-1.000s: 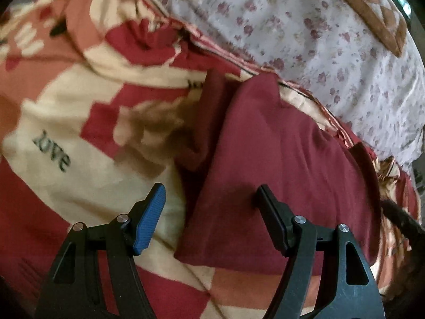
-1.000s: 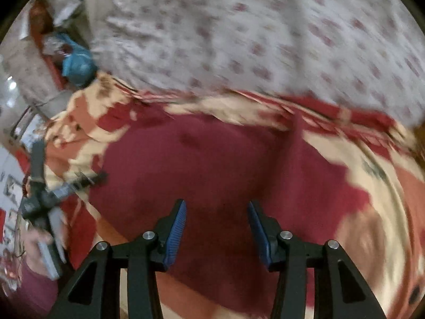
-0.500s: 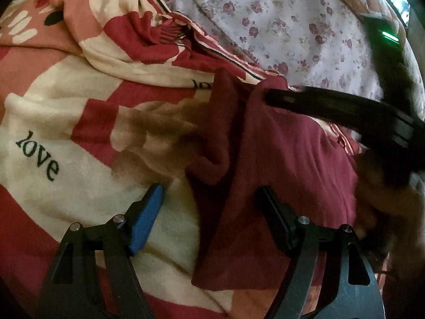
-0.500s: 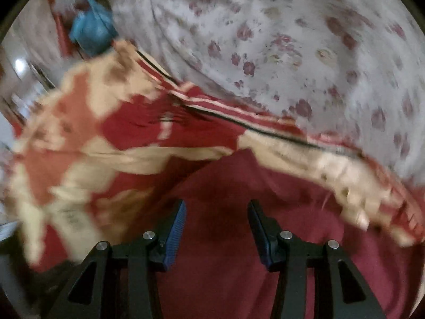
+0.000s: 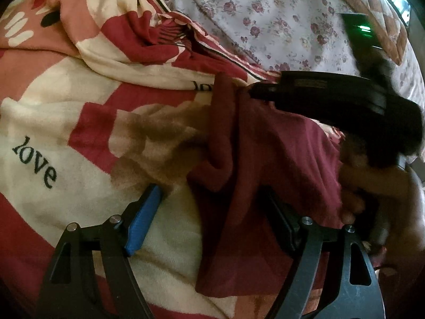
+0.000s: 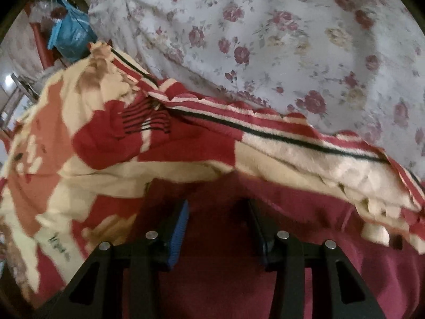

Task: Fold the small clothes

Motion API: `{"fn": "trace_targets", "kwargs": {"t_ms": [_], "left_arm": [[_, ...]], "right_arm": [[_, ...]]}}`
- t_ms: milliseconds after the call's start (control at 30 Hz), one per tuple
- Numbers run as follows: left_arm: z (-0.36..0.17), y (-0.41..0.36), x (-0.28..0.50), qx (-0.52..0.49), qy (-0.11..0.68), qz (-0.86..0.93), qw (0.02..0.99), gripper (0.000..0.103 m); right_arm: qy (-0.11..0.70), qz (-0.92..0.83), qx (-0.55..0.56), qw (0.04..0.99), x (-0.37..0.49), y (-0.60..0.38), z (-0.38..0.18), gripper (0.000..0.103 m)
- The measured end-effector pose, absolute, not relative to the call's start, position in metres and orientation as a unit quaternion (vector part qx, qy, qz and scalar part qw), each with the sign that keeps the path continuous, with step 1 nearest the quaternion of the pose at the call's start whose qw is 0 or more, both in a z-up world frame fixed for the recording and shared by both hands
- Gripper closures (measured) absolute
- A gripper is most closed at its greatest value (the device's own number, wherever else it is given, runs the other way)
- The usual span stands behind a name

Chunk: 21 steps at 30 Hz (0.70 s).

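A dark maroon garment (image 5: 279,164) lies folded on a red, cream and orange blanket (image 5: 66,122). My left gripper (image 5: 212,207) is open, its jaws straddling the garment's left edge near its front corner. My right gripper reaches in from the right in the left wrist view (image 5: 252,93), its tip at the garment's far top corner. In the right wrist view the right gripper (image 6: 217,212) is open low over the maroon cloth (image 6: 239,279), near its far edge against the blanket (image 6: 106,138).
A white sheet with a rose print (image 6: 292,40) covers the bed beyond the blanket. A blue bag (image 6: 69,34) and clutter sit at the far left off the bed. A brown patchwork pillow (image 5: 385,18) lies at the top right.
My right gripper has swung across to the garment's far top corner and come into the left wrist view. The left gripper moved a little closer to the garment's left edge.
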<state>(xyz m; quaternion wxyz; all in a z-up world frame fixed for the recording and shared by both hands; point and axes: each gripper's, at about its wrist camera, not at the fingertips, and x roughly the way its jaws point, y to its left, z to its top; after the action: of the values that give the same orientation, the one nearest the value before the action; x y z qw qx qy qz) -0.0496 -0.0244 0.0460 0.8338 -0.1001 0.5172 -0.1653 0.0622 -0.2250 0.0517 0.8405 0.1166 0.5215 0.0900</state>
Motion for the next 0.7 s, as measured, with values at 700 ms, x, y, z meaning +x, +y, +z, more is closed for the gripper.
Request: {"fn": "trace_targets", "kwargs": {"t_ms": [700], "left_arm": [[0.043, -0.023, -0.050, -0.105, 0.519, -0.163, 0.832, 0.024]], "right_arm": [[0.542, 0.114, 0.120, 0.824, 0.074, -0.193, 0.052, 0.042]]}}
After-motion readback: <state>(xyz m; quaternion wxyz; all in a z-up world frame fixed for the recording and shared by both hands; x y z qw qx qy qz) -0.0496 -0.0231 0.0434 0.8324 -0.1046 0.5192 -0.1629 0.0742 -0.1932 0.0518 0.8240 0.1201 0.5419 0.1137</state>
